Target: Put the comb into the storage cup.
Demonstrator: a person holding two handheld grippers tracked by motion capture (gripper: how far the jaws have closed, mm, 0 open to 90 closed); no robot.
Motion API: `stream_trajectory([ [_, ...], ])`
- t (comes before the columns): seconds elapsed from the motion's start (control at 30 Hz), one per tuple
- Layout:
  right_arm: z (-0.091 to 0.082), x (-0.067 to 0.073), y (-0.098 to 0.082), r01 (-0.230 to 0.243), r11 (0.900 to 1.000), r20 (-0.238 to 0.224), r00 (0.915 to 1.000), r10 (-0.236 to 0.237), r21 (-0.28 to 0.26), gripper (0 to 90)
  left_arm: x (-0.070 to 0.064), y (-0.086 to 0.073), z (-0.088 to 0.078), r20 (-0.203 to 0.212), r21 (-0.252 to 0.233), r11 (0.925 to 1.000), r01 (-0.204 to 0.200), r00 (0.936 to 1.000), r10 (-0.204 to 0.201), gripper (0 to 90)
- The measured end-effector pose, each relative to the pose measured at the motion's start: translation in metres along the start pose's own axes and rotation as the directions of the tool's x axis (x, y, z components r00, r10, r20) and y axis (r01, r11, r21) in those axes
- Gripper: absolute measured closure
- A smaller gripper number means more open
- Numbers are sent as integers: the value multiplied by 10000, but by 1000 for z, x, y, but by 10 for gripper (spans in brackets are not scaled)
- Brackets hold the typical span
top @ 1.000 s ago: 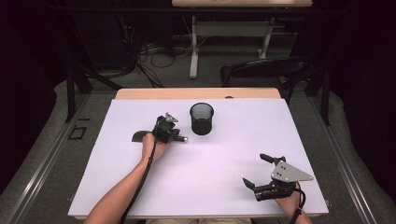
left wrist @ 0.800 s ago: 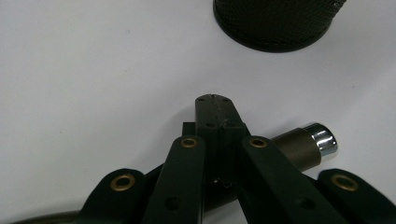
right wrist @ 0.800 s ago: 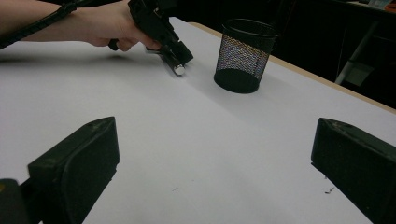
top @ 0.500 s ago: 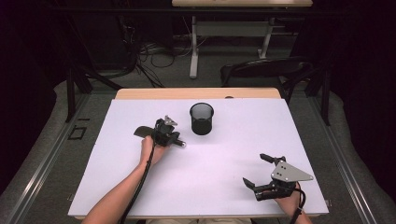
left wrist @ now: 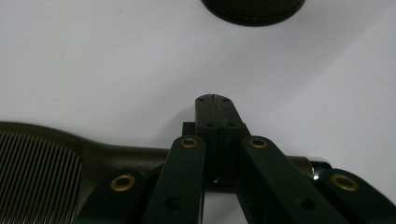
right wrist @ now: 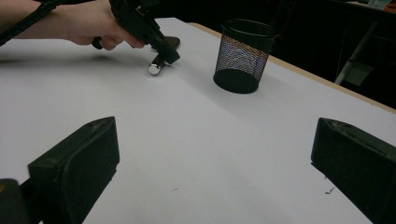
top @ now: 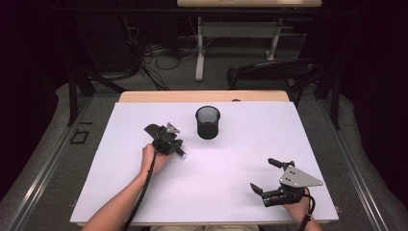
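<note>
1. Left gripper (top: pixel 177 147) low over the white table (top: pixel 231 192), jaws clamped on the handle of a dark hairbrush (left wrist: pixel 56 172); the brush's head points away to the left.
2. Black mesh pen cup (top: pixel 208 122) stands upright just right of it, apart, path between unobstructed.
3. Right gripper (top: pixel 267 175) rests near the front right corner, jaws wide apart, holding nothing.

The hairbrush (left wrist: pixel 51 177) runs off the left gripper view's left edge, its handle partly covered by the closed left gripper (left wrist: pixel 214 100); the mesh cup (left wrist: pixel 254 9) is cropped at the top.
</note>
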State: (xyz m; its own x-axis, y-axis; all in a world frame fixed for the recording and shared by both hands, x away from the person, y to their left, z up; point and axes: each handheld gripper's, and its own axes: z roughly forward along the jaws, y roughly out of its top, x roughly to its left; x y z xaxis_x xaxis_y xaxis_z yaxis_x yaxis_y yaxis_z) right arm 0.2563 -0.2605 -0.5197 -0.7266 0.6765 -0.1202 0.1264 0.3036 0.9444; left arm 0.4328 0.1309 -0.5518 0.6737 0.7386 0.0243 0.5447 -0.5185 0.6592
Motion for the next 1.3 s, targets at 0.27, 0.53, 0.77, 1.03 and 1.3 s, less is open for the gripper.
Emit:
stream_trajectory([
  [0.27,0,-1,0,58,10000,-8,10000,-58,-2,6,1,-5,-9,-5,-162,9999,53,10000,-53,900],
  [0.53,1,0,0,32,10000,-64,10000,-31,56,6,0,-9,-13,127,-131,9999,18,9999,-16,900],
  [0.77,2,-1,-1,-1,10000,-82,10000,1,37,6,-2,-16,-20,216,0,10000,-76,9997,76,900],
  [1.03,2,-1,-1,35,10000,-84,10000,-35,77,6,1,-22,-25,149,111,9999,-16,9999,14,900],
  [1.3,1,-1,-1,24,10000,-77,10000,-23,89,6,1,-26,-28,123,143,9999,36,9999,-37,900],
])
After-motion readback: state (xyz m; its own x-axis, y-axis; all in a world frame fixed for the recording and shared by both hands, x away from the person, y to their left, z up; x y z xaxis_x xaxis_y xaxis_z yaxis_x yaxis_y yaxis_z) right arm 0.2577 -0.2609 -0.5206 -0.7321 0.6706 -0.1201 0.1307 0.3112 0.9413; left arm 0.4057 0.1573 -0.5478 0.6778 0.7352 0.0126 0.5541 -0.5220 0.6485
